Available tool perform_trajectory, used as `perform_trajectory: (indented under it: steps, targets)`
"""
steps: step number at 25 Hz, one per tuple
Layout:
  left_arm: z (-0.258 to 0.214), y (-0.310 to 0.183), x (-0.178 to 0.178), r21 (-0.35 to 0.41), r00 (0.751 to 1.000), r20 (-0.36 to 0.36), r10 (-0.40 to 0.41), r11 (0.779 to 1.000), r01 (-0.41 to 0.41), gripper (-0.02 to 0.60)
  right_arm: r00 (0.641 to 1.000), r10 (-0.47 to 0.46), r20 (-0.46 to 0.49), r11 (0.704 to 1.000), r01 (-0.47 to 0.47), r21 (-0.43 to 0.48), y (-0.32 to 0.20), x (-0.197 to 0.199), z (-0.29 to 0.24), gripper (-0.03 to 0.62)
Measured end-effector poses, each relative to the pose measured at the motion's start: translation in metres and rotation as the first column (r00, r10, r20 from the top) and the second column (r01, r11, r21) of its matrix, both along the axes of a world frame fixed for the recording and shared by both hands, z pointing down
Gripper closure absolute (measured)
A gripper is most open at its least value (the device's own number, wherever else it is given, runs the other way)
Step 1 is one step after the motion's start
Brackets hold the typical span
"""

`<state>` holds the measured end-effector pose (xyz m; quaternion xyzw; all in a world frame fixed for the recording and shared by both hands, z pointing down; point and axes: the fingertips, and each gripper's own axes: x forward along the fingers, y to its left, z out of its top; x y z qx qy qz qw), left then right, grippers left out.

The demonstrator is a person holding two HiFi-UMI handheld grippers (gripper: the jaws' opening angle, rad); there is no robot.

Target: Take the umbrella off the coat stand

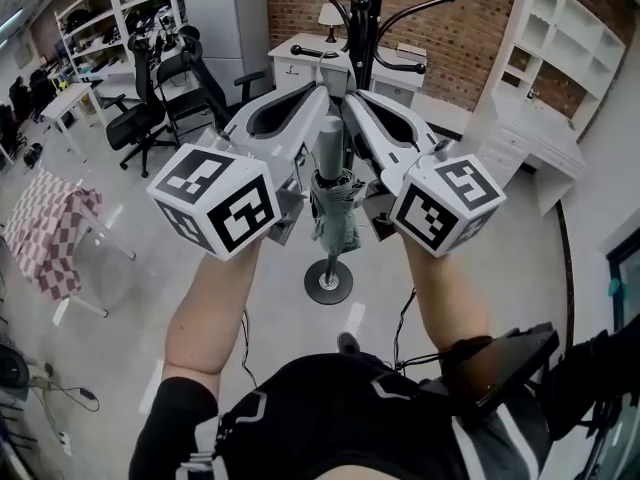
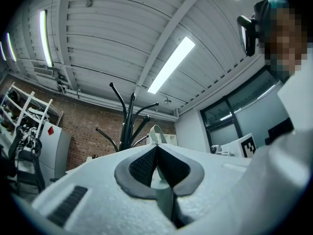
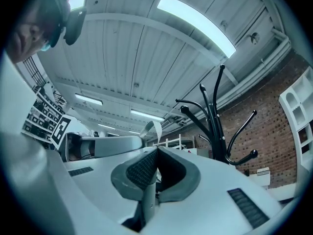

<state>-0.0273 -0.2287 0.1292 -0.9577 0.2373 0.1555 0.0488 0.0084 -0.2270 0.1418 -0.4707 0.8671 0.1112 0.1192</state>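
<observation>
Forearms (image 1: 215, 298) are reaching up, w/ L gripper (image 2: 157, 153) and R gripper (image 3: 156, 155) each pressing jaws tight on the pale strap of the folded grey umbrella (image 1: 335, 213). It's hanging handle-up btwn the two tips. Its strap loop (image 3: 152, 127) is poking up past the tips, apart from the hooks in the R gripper view, w/ the black coat stand (image 1: 366, 18) standing just behind and a brick wall (image 1: 470, 28) beyond.

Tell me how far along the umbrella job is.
Done, it seems: the strap of the umbrella loops free above the jaws, on none of the hooks of the stand. In hand: the left gripper and right gripper are both shut on that strap, and the umbrella hangs between them, close to the stand. Left: carry it clear of the stand.
</observation>
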Motion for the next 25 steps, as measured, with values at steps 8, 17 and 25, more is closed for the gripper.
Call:
perform_trajectory:
  steps: [8, 17, 25]
  targets:
    - [0.048, -0.006, -0.019, -0.085, 1.0, 0.0, -0.019, 0.996, 0.019, 0.568, 1.0, 0.021, 0.008, 0.998, -0.021, -0.066, -0.004, -0.013, 0.044, 0.586]
    - [0.076, -0.002, -0.024, -0.103, 1.0, 0.014, -0.016, 0.995, 0.017, 0.568, 1.0, 0.023, 0.001, 0.994, -0.023, -0.104, 0.001, -0.015, 0.071, 0.586]
    - [0.095, 0.002, -0.025, -0.115, 0.999, -0.006, -0.039, 0.993, 0.038, 0.568, 0.999, -0.037, -0.01, 0.989, 0.035, -0.14, 0.001, -0.019, 0.092, 0.586]
